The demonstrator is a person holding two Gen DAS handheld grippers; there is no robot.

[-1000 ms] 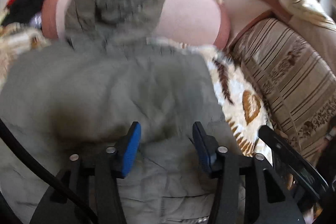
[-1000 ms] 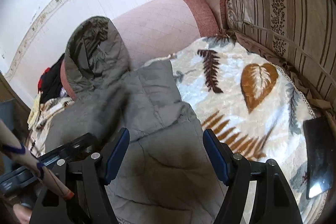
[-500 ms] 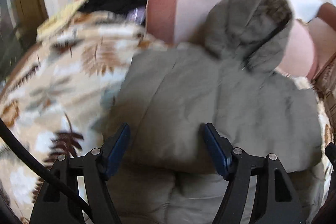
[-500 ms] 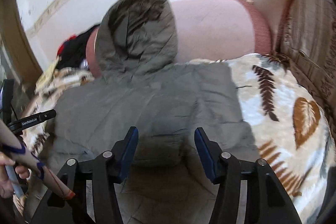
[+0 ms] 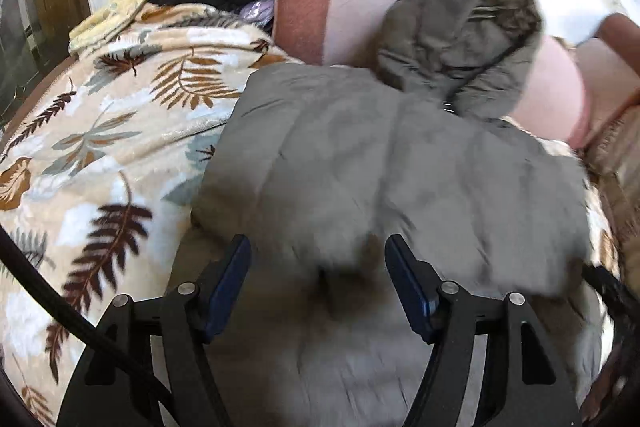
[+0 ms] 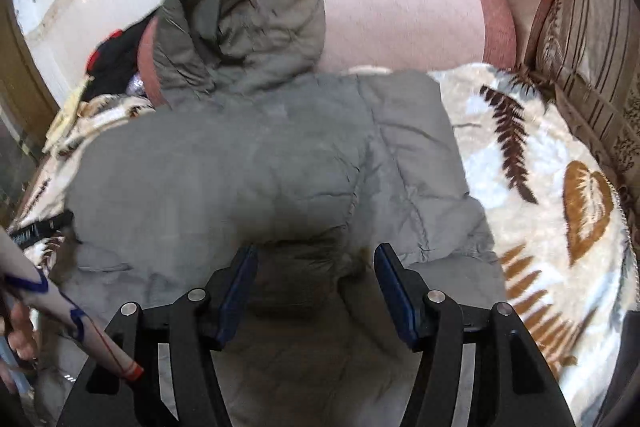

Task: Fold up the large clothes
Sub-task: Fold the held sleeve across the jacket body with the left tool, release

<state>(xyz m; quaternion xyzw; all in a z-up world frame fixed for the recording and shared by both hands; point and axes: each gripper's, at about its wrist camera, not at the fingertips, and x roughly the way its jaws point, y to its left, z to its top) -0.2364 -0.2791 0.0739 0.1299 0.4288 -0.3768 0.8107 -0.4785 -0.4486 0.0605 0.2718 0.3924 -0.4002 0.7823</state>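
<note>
Left wrist view shows the grey-green hooded puffer jacket (image 5: 380, 179) spread across the middle of the frame on a leaf-patterned blanket (image 5: 100, 147), its hood (image 5: 460, 35) propped against a pink bolster (image 5: 352, 11) at the top. Both sides of the jacket appear already turned in over the body, so it reads as a narrowed, roughly rectangular bundle; a thick folded edge lies just above the left hand-held gripper (image 5: 318, 287). Its blue pads (image 5: 228, 287) stand spread, having just eased slightly inward, hanging over the lower part of the jacket and pinching nothing.

Right wrist view gives the same picture from the other side: the jacket (image 6: 260, 167) fills the centre, and the hood (image 6: 240, 11) stands up at the top. The right hand-held gripper (image 6: 316, 283) is also spread, its jaws having just opened a little; fabric bulges between them but is not clamped.

Judging by this, the side folds are done. The lengthwise fold, bringing hem towards hood or tucking the hood down, seems left, along with a final tidy.
</note>
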